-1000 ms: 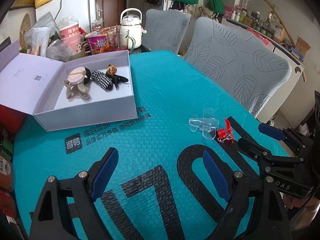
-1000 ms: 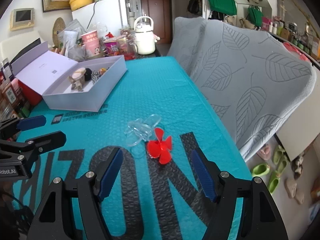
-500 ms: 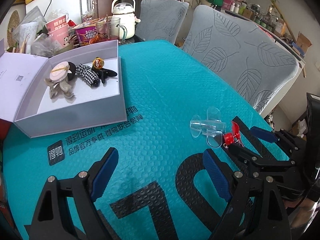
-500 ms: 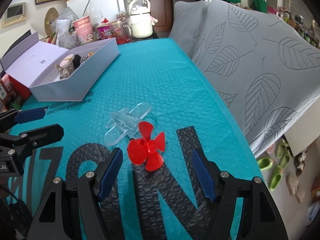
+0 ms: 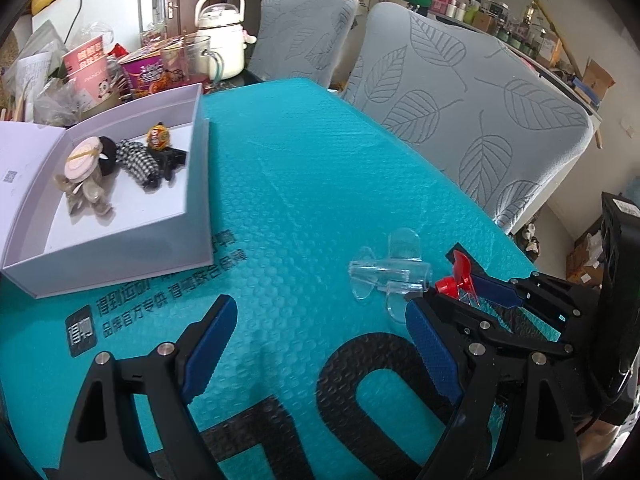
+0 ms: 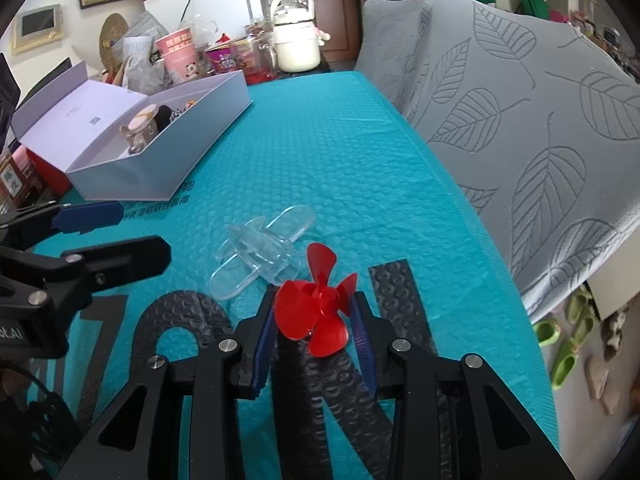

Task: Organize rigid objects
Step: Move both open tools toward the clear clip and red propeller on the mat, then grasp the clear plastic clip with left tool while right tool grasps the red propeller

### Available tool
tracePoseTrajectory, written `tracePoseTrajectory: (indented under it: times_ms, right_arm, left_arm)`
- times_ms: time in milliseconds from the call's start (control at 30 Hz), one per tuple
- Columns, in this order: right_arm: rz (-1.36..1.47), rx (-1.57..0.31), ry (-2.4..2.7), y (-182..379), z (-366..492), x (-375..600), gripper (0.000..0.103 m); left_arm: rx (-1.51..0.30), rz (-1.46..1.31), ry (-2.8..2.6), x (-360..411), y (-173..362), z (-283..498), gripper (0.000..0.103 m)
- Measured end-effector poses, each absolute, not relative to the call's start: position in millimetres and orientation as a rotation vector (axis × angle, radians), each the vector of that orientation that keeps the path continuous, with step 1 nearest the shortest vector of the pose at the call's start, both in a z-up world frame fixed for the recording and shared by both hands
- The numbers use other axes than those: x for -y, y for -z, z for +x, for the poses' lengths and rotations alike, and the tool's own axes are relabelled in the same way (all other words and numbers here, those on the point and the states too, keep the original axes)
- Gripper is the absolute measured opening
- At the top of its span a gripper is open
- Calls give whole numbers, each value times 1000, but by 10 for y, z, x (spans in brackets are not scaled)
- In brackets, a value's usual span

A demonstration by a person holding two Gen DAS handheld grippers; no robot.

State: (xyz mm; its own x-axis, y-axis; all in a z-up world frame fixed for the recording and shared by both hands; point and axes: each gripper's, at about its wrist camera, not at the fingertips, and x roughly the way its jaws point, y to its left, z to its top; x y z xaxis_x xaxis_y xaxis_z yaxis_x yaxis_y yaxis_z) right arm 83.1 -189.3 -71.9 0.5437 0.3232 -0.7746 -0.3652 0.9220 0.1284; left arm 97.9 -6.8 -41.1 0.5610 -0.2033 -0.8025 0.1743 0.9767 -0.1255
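A clear plastic toy airplane (image 6: 262, 256) is seen lying on the teal bubble mat (image 6: 340, 168), its long axis running from the box side toward the right gripper (image 6: 314, 334). Its nose, fitted with a red propeller (image 6: 318, 306), is pointed at that gripper, while the tail is turned toward the white box (image 6: 160, 160). The propeller is flanked closely by the blue pads (image 6: 264, 340) of the right gripper, whose fingers are drawn in narrowly around the blades (whether the pads actually press on them cannot be told). The left gripper (image 5: 320, 344) is held wide apart with nothing between its fingers, above the mat and its black lettering.

The mat is spread over a table, and two chairs with grey leaf-patterned covers (image 5: 472, 112) are set along its far edge. At the table's end a cream kettle (image 5: 220, 40), a pink cup (image 6: 182, 60) and other clutter are gathered.

In the left wrist view the box interior is laid open, and hair accessories (image 5: 120, 160) are seen resting on its floor; the propeller (image 5: 460, 276) is shown edge-on there, between the right gripper's pads. In the right wrist view the propeller's blades are seen face-on, the box contents are mostly hidden by its wall, and green slippers (image 6: 564, 340) are visible on the floor beside the table.
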Motion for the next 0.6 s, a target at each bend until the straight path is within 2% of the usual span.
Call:
tracePoseTrajectory:
  times_ms: [600]
  right_arm:
    - [7, -927, -328, 721, 811, 2312, 35]
  left_arm:
    - [-1033, -87, 348, 392, 682, 1377, 87]
